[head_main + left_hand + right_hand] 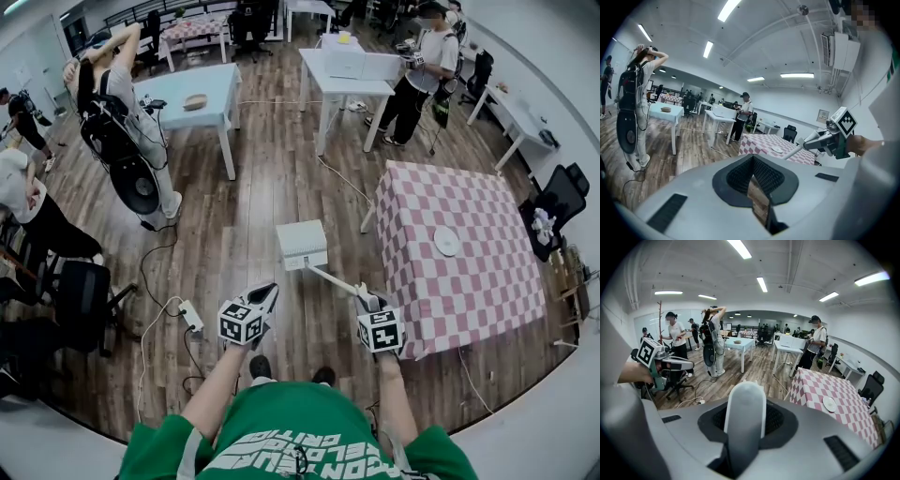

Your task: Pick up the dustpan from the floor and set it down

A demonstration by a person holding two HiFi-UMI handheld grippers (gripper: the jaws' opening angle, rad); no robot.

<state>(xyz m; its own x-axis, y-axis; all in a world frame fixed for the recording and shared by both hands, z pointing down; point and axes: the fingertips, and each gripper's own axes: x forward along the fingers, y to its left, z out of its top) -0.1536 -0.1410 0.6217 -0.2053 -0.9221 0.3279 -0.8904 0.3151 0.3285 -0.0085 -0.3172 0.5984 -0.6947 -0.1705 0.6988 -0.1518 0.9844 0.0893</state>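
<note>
Fingers (739, 176) on the left gripper (266, 298) are squeezed nearly together. Only a thin slit of floor (234, 216) shows between the pads, and nothing's in there. That gripper hangs in front of the person's left side over the wood, with a power strip (191, 316) just off to its left.

Moving right, the dustpan (302, 244) is out ahead, roughly between the two grippers but further from the person, well apart from the left fingers. Its white handle (333, 278) slants back and to the right, straight into the right gripper (366, 298). The right gripper view shows that handle standing between the dark pads (774, 419), which pinch it from both sides near its end, with the pan pointing away and down. The pan looks like it's off the floor, but from above I can't say for sure.

Just right of that gripper is the table (487, 300) with the pink checked cloth. There's a white plate (447, 242) on top of it, well apart from the dustpan.
</note>
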